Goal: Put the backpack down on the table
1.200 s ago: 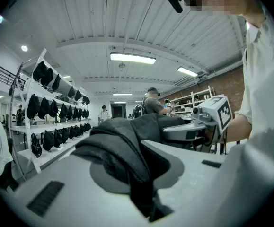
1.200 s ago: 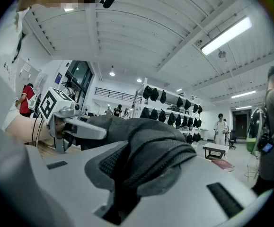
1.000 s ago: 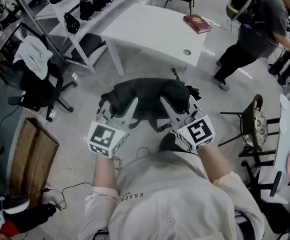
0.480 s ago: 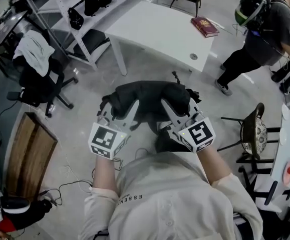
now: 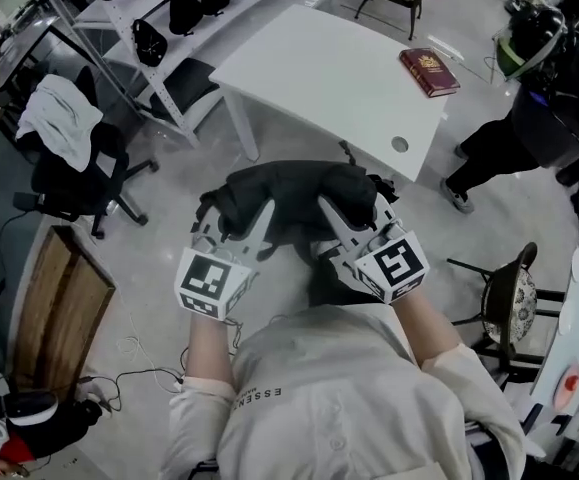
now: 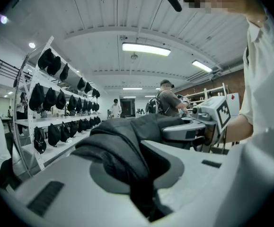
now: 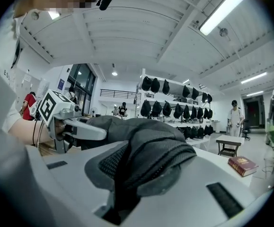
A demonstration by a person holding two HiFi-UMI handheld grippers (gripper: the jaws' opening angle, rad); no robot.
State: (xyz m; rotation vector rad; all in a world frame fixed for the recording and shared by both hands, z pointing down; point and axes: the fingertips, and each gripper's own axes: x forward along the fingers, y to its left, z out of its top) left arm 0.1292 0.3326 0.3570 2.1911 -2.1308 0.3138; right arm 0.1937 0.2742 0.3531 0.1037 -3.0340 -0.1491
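Note:
A black backpack (image 5: pixel 294 198) hangs in the air in front of me, above the grey floor and just short of the white table (image 5: pixel 339 78). My left gripper (image 5: pixel 245 224) is shut on its left side, where dark fabric (image 6: pixel 122 150) is pinched between the jaws. My right gripper (image 5: pixel 347 218) is shut on its right side, clamping a padded mesh part (image 7: pixel 151 160). Each gripper shows in the other's view, holding the same bag. The bag's underside is hidden.
A red book (image 5: pixel 430 71) lies at the table's far right; a round cable hole (image 5: pixel 399 145) sits near the front corner. White racks with black bags (image 5: pixel 149 38) stand left. An office chair with white cloth (image 5: pixel 64 128) is at left, a person (image 5: pixel 539 98) at right.
I have walked toward the table with the backpack held the same way in both grippers. The table now lies closer in the head view.

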